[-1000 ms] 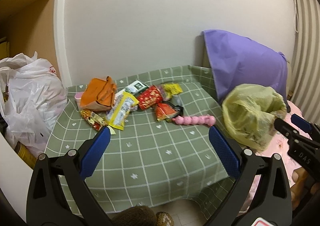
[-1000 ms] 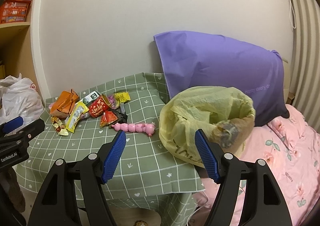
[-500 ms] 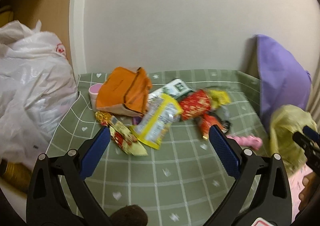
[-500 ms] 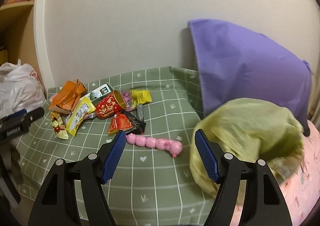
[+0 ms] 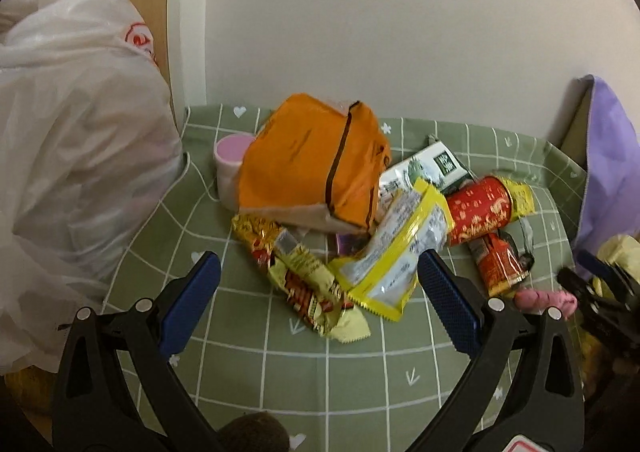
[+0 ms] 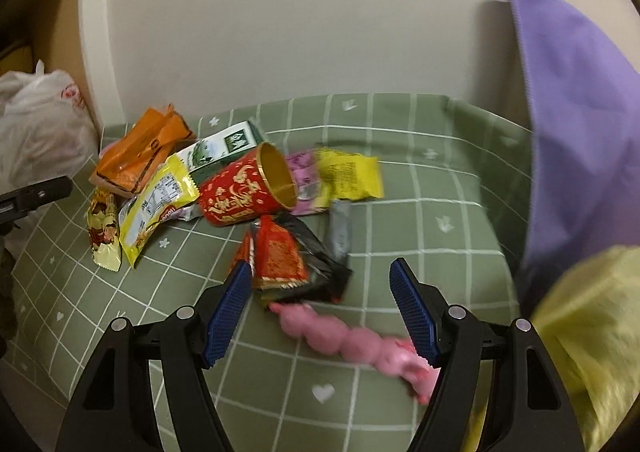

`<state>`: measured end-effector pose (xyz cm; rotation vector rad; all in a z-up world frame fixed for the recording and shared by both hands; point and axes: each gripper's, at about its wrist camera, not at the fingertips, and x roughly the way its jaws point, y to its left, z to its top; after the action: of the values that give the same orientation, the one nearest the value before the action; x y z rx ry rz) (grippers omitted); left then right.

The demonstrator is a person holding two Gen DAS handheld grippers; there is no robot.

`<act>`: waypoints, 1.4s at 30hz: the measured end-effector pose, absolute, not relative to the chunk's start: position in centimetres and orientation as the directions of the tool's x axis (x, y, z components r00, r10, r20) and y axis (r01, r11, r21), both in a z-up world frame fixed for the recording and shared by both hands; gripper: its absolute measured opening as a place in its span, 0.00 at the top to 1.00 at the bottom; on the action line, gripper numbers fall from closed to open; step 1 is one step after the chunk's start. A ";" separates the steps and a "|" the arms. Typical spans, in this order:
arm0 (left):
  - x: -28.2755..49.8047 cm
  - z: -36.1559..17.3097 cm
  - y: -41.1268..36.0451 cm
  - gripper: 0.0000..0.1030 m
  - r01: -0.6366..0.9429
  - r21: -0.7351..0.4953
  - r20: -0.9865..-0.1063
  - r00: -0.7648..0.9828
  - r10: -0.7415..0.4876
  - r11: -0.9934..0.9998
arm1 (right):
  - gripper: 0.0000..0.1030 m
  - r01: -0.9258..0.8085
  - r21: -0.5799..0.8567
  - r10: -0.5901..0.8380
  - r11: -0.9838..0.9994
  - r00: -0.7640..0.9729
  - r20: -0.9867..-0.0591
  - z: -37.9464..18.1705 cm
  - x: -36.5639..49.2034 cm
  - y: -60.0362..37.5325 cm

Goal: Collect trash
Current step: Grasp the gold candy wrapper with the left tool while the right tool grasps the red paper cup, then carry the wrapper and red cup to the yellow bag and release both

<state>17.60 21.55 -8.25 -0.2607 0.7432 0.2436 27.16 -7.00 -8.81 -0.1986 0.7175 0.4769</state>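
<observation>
The left gripper (image 5: 318, 286) is spread wide with nothing between its blue pads, hovering over a green checked tablecloth (image 5: 360, 368). Between its fingers lie a gold-and-red wrapper (image 5: 296, 276) and a yellow-edged snack packet (image 5: 396, 252). Just beyond sits an orange bag (image 5: 312, 160), with a pink cup (image 5: 230, 156) touching its left side and a white plastic bag (image 5: 76, 156) further left. The right gripper (image 6: 322, 312) is also wide open and empty, with a pink beaded toy (image 6: 352, 340) lying across the space between its fingers. Just beyond it lies a red-and-black wrapper (image 6: 288, 264), then a red paper cup (image 6: 248, 192) on its side. A yellow trash bag (image 6: 588, 332) sits near right, beside a purple pillow (image 6: 576, 104).
</observation>
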 end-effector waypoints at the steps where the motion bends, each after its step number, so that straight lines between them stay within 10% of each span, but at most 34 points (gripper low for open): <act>1: 17.5 -8.4 21.5 0.08 -0.286 -0.138 -0.696 0.709 0.113 0.948 | 0.34 -0.488 -0.006 0.357 0.873 0.647 -0.674 -8.9 27.4 -6.7; 12: 20.5 -13.2 26.6 0.25 -0.403 -0.315 -0.770 0.638 0.016 0.859 | 0.34 -0.496 -0.018 0.347 0.868 0.632 -0.693 -7.8 27.8 -4.1; 20: 22.2 -14.6 26.9 0.83 -0.429 -0.344 -0.785 0.619 -0.005 0.835 | 0.34 -0.534 -0.043 0.348 0.844 0.607 -0.715 -7.9 28.2 -4.1; 35: 16.5 -11.6 20.8 0.87 -0.252 -0.303 -0.745 0.664 -0.063 0.919 | 0.57 -0.602 0.114 0.486 0.791 0.504 -0.714 -8.1 36.2 1.5; 42: 17.9 -15.1 20.8 0.74 -0.216 -0.350 -0.774 0.615 -0.152 0.911 | 0.92 -0.613 0.185 0.520 0.768 0.429 -0.739 -8.1 35.8 1.5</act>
<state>17.85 20.82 -15.11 -0.4380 0.9153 0.0385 35.76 1.48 -8.11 -0.1182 0.8780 0.7090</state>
